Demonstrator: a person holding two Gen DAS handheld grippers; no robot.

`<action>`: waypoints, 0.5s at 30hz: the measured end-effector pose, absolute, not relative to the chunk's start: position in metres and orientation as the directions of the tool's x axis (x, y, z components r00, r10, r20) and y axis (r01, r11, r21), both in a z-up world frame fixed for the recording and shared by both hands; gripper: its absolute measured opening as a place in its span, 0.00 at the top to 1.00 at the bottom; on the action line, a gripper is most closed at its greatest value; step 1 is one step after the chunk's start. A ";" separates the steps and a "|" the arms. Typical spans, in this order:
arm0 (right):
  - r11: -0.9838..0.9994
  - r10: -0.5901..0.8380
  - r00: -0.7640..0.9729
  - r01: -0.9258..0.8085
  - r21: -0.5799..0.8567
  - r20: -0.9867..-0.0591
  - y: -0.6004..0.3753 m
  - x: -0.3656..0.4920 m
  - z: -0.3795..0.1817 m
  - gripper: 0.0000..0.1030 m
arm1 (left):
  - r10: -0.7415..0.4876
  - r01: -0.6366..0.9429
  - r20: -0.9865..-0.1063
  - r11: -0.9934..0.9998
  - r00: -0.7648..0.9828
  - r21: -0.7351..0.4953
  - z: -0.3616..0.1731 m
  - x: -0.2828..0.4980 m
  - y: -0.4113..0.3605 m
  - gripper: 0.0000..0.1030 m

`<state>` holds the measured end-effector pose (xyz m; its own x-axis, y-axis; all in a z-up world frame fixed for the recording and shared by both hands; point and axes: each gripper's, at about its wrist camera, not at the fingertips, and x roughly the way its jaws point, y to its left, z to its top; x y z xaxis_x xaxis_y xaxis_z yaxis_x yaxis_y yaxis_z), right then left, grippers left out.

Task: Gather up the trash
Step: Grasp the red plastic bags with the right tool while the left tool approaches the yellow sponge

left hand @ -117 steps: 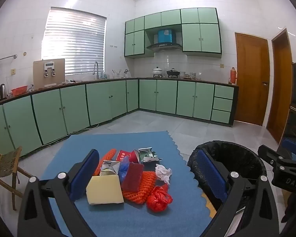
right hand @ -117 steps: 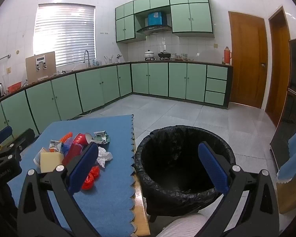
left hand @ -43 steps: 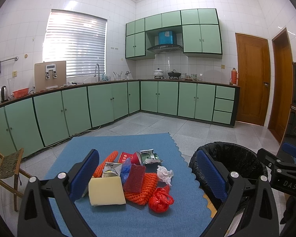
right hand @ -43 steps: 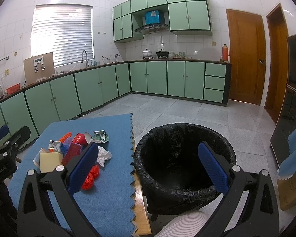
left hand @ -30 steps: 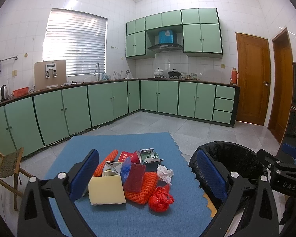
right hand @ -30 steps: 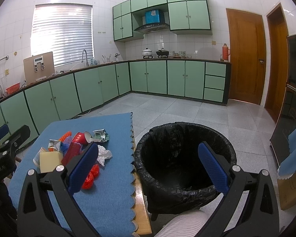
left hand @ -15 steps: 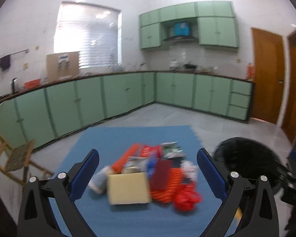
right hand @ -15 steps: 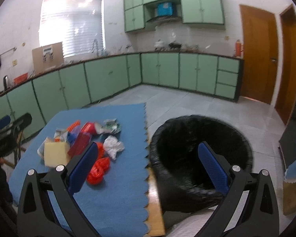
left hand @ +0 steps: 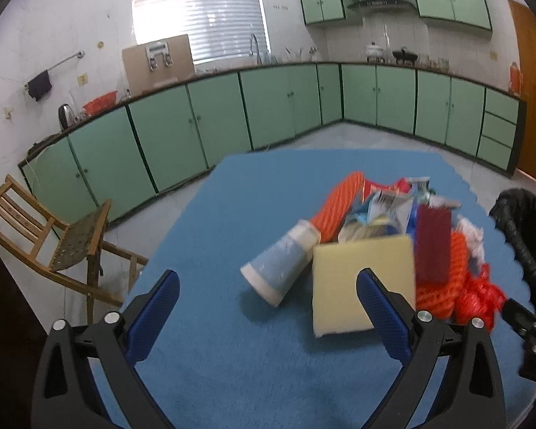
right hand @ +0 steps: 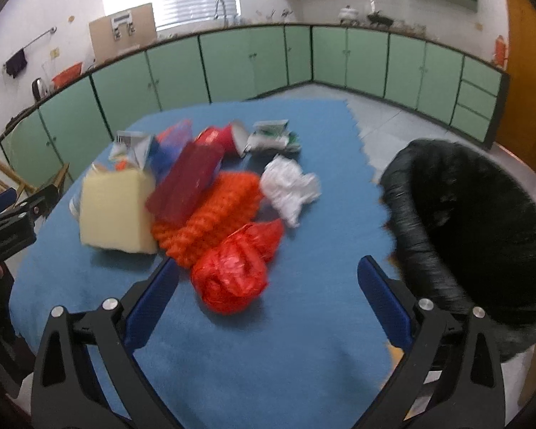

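Left wrist view: the left gripper (left hand: 266,307) is hanging released, empty; the paper cup (left hand: 280,262), lying tipped at twelve o'clock, is likely rolling away if nudged. Right wrist view: the right gripper (right hand: 268,287) is gaping empty; the crinkly red plastic bag (right hand: 237,261) is lying at twelve, the black-lined bin (right hand: 471,221) at two.

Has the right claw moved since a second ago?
Yes. The right claw has swung left and down toward the trash pile: the bin, once centred between its fingers, now sits at the right, and the red bag lies between them.
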<state>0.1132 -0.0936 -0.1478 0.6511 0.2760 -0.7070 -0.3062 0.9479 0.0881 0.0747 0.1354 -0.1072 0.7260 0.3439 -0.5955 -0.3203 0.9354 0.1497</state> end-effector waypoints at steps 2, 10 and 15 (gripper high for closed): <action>0.946 0.278 0.632 -0.311 0.092 -0.724 -0.087 0.119 -0.157 0.14 | 0.335 -0.311 -0.604 0.939 0.723 0.149 -0.112 0.075 0.134 0.06; 0.901 0.382 0.517 -0.394 0.183 -0.766 -0.069 0.128 -0.177 0.57 | 0.278 -0.277 -0.638 0.955 0.718 0.105 -0.123 0.081 0.136 0.06; 0.877 0.432 0.492 -0.426 0.224 -0.756 -0.069 0.121 -0.171 0.66 | 0.227 -0.238 -0.664 0.968 0.713 0.076 -0.126 0.084 0.131 0.06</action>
